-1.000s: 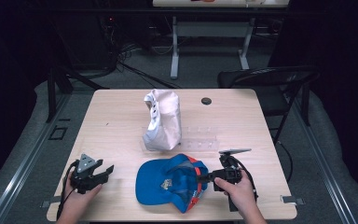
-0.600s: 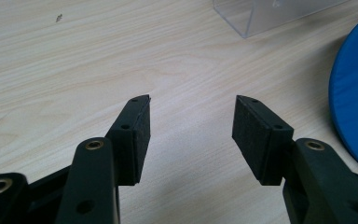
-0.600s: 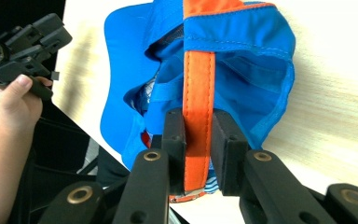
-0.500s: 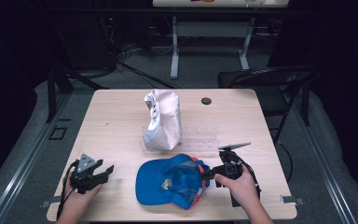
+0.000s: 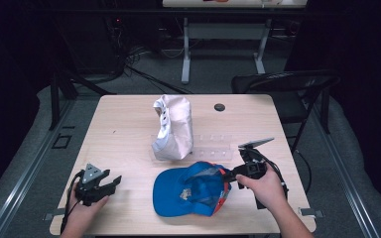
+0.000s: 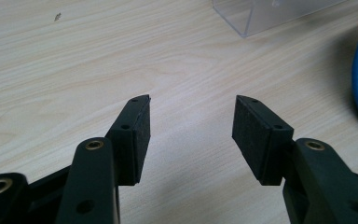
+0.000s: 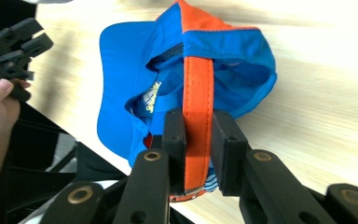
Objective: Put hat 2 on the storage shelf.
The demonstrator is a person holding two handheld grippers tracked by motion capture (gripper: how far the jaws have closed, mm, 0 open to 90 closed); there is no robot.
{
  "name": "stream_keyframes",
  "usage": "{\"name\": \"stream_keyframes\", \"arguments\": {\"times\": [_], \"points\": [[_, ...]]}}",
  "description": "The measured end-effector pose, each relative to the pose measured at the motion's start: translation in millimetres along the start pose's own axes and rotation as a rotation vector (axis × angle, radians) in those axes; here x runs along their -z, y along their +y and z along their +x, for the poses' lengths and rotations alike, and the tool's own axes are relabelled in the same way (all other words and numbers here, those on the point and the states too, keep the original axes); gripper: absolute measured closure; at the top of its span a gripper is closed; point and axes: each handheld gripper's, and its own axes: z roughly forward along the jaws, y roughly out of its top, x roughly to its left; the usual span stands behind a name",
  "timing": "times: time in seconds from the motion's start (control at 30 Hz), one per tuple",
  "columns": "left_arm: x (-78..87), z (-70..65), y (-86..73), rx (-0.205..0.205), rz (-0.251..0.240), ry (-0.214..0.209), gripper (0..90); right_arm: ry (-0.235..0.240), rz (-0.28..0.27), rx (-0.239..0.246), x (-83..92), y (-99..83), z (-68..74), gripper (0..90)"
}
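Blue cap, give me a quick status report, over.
Right gripper jaws shut on the blue cap's orange strap, cap's back end raised. Left gripper open over bare table. White cap and clear stand behind, apart.

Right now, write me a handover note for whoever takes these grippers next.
Right gripper: shut on the orange strap at the back of the blue cap, cap partly raised off the table.
Left gripper: open, holding nothing, resting near the table's front left.
White cap: beside the clear plastic stand, mid-table.
Done: blue cap gripped.
Left: probably carry it to the clear plastic stand; destination is my guess.
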Motion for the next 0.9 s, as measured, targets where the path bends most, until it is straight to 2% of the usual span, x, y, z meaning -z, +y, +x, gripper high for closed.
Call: {"name": "stream_keyframes", "arguments": {"times": [0.1, 0.17, 0.2, 0.23, 0.27, 0.4, 0.53, 0.57, 0.67, 0.73, 0.9], "points": [[0.2, -0.1, 0.0, -0.003, 0.003, 0.0, 47.1, -0.034, -0.004, -0.014, 9.1, 3.5, 6.3, 77.1], [0.2, -0.1, 0.0, -0.003, 0.003, 0.0, 47.1, -0.044, 0.016, 0.003, 16.0, 6.8, 8.5, 77.1], [0.1, -0.3, 0.0, -0.003, 0.003, 0.0, 47.1, -0.054, 0.008, -0.012, 18.3, 7.7, 11.1, 77.2], [0.1, -0.5, -0.1, -0.001, 0.002, 0.001, 47.1, -0.055, 0.028, 0.004, 22.0, 9.9, 11.3, 77.2], [0.1, -0.5, 0.0, -0.001, 0.001, 0.0, 47.1, -0.059, 0.035, -0.001, 24.9, 11.2, 13.0, 77.1], [0.2, -0.5, 0.0, -0.003, 0.002, 0.001, 47.1, -0.089, 0.021, -0.011, 33.7, 15.9, 20.4, 77.1], [0.4, -0.6, 0.0, -0.003, 0.002, 0.0, 47.1, -0.101, 0.03, -0.013, 43.6, 20.6, 26.3, 77.2], [0.3, -0.7, 0.0, -0.003, 0.001, 0.001, 47.1, -0.104, 0.047, -0.001, 46.8, 22.2, 27.1, 77.2], [0.3, -1.2, 0.0, -0.002, 0.001, 0.0, 47.1, -0.104, 0.036, -0.012, 52.3, 24.5, 31.8, 77.2], [0.3, -1.2, 0.0, -0.001, 0.0, 0.0, 47.1, -0.111, 0.048, 0.002, 56.2, 26.6, 33.6, 77.2], [0.4, -0.7, -0.1, -0.003, 0.001, 0.0, 47.1, -0.131, 0.039, -0.018, 59.8, 30.5, 37.6, 77.2]]}}
